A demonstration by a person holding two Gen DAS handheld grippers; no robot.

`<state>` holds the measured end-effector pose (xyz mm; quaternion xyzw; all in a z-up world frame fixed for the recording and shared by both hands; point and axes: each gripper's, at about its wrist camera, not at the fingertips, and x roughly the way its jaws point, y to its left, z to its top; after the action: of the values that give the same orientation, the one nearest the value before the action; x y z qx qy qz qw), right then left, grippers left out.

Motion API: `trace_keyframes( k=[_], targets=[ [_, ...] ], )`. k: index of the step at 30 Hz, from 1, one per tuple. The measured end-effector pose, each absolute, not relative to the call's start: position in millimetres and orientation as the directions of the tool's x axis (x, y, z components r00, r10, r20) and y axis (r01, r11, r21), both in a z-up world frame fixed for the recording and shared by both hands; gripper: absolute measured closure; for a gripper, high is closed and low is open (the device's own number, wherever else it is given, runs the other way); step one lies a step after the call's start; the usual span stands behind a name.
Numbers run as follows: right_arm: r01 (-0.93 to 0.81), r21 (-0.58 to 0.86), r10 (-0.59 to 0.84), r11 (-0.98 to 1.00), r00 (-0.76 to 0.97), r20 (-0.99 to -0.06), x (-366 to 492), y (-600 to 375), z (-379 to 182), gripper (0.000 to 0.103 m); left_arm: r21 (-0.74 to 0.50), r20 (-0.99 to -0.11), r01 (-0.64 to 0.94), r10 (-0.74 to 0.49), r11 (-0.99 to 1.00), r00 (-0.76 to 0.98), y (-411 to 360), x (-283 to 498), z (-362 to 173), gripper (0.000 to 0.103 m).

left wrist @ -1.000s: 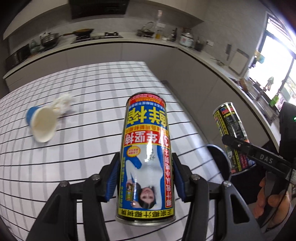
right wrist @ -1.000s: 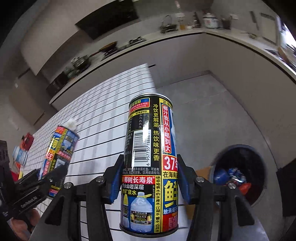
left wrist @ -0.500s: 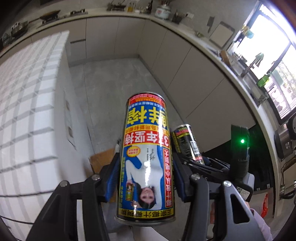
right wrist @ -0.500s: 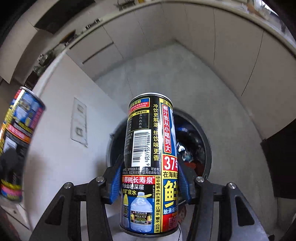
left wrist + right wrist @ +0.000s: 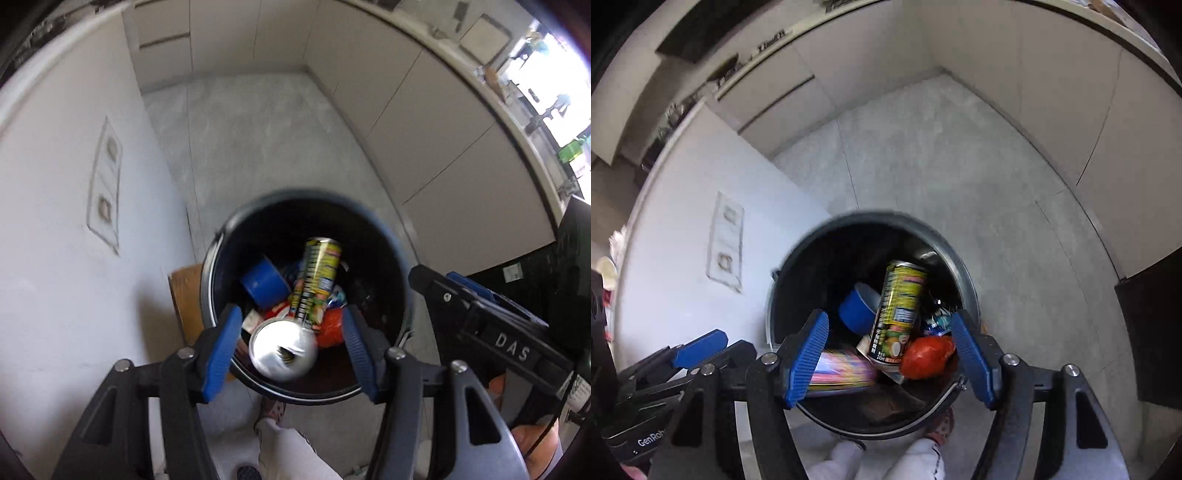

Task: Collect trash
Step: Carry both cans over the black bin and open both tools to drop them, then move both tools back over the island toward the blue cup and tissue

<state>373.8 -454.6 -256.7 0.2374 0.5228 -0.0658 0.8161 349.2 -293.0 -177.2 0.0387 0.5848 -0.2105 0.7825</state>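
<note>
Both cans are falling into the bin (image 5: 218, 258) right below: the left gripper (image 5: 291, 354) is opening over its silver-ended can (image 5: 284, 349), and the right gripper (image 5: 890, 358) is opening with the yellow can (image 5: 897, 314) already loose.

Swung from the worktop to above the bin (image 5: 400, 258); both grippers' jaws now opening, cans (image 5: 283, 350) (image 5: 899, 314) released and dropping into the bin.

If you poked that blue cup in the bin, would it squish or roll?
The blue cup lies tilted on loose trash inside the bin, so it would probably shift or roll easily. It looks like a thin disposable cup, likely light and easily dented.
</note>
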Motion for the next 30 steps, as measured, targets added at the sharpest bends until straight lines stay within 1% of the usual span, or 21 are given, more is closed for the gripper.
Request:
trace_keyframes(
  k=[5, 7, 9, 12, 14, 19, 23, 25, 30],
  targets=[
    [0.311, 0.325, 0.126, 0.893, 0.520, -0.845, 372, -449, -214, 0.032, -0.181, -0.897, 0.398, -0.317, 0.899, 0.308, -275, 340, -117, 0.041],
    [0.281, 0.336, 0.140, 0.899, 0.543, -0.828, 377, -436, -194, 0.032, -0.187, -0.884, 0.391, -0.328, 0.901, 0.333, -261, 340, -98, 0.039],
    [0.249, 0.346, 0.153, 0.904, 0.568, -0.809, 382, -420, -176, 0.032, -0.182, -0.871, 0.377, -0.327, 0.908, 0.368, -242, 340, -80, 0.037],
    [0.187, 0.366, 0.190, 0.912, 0.596, -0.780, 390, -393, -150, 0.032, -0.152, -0.851, 0.353, -0.303, 0.923, 0.428, -205, 343, -57, 0.036],
    [0.146, 0.365, 0.204, 0.919, 0.617, -0.760, 399, -367, -133, 0.032, -0.153, -0.841, 0.323, -0.295, 0.934, 0.453, -175, 347, -46, 0.036],
    [0.084, 0.370, 0.227, 0.925, 0.659, -0.717, 415, -296, -98, 0.032, -0.143, -0.817, 0.264, -0.264, 0.954, 0.512, -96, 357, -34, 0.034],
    [0.037, 0.376, 0.261, 0.926, 0.657, -0.707, 431, -230, -78, 0.031, -0.156, -0.819, 0.221, -0.251, 0.963, 0.516, -30, 366, -32, 0.034],
    [0.016, 0.361, 0.262, 0.932, 0.659, -0.705, 439, -201, -71, 0.031, -0.148, -0.818, 0.205, -0.236, 0.967, 0.524, 0, 370, -32, 0.034],
    [-0.035, 0.356, 0.291, 0.934, 0.650, -0.702, 468, -128, -63, 0.030, -0.134, -0.820, 0.111, -0.173, 0.985, 0.545, 83, 389, -34, 0.033]
  ],
)
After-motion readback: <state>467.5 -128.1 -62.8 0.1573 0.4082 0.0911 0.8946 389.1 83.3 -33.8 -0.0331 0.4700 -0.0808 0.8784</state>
